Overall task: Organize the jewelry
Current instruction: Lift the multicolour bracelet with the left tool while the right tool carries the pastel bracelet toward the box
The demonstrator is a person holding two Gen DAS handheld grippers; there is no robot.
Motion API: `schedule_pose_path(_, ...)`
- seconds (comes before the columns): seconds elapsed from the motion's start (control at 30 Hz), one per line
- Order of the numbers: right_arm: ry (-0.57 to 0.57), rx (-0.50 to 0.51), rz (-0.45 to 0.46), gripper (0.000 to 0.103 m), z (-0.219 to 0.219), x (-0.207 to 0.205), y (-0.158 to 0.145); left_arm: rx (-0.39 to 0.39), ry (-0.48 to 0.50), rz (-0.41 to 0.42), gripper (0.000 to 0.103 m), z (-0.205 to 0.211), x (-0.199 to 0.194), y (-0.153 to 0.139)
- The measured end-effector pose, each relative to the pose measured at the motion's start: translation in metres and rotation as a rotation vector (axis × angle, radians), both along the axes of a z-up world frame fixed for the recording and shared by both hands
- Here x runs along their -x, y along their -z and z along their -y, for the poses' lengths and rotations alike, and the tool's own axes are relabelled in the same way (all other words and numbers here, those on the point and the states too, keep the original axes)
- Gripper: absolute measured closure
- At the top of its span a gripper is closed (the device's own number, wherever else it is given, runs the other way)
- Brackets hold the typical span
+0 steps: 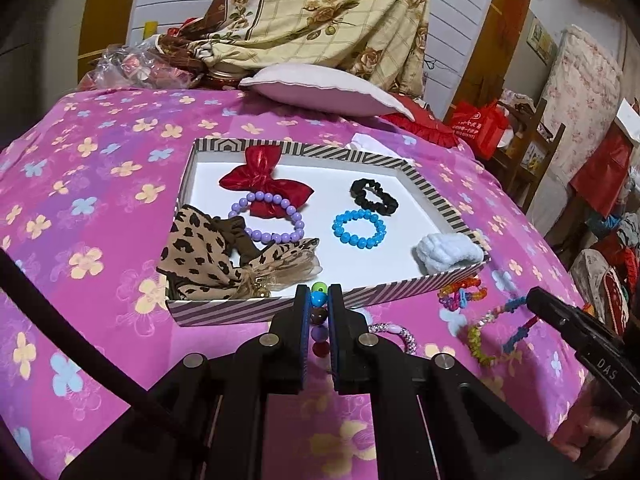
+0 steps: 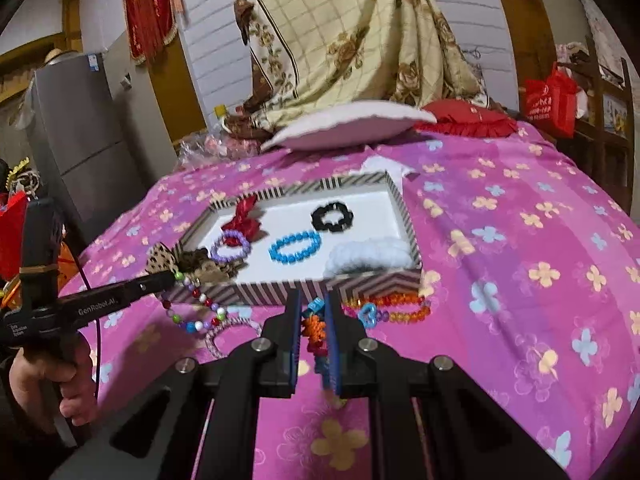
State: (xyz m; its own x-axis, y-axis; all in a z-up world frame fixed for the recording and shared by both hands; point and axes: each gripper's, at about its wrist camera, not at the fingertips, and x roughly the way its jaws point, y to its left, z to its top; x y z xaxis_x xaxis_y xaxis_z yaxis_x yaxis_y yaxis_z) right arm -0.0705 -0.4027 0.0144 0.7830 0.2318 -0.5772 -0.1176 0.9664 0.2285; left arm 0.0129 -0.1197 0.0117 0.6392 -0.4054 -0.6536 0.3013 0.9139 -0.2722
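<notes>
Left gripper (image 1: 319, 320) is clamping a multicolour bead bracelet (image 1: 319, 312), jaws nearly together, beads stacked between the pads and the loop dangling just short of the near wall of the striped tray (image 1: 224, 309). Right gripper (image 2: 313, 332) is pinching a colourful braided band (image 2: 310, 326), jaws close with only the band between them; it's sitting off the bedspread (image 2: 520, 260), so likely already raised for carry.

Both pieces are being held at the tray's front edge, probably so each can go over the wall and into the free white floor.

Tray is already holding a purple bead bracelet (image 1: 267, 218), blue bead bracelet (image 1: 359, 228), black scrunchie (image 1: 374, 196), red bow (image 1: 264, 178), leopard-print bow (image 1: 208, 258) and white fluffy band (image 1: 448, 252).

Orange bead bracelet (image 2: 394, 306) and a pale pink one (image 1: 394, 332) are still lying on the bedspread, outside the tray.
</notes>
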Motion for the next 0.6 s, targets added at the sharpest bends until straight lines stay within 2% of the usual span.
schedule_pose_path(0.2,-0.031,0.032,-0.041,0.091,-0.020,-0.005,0.009,-0.028,-0.006,-0.002,0.102,0.002,0.001,0.004)
schedule_pose_path(0.6,-0.013,0.030,0.002,0.091,-0.019,-0.001,0.003,-0.021,-0.009,0.006,0.102,0.003,0.001,0.000)
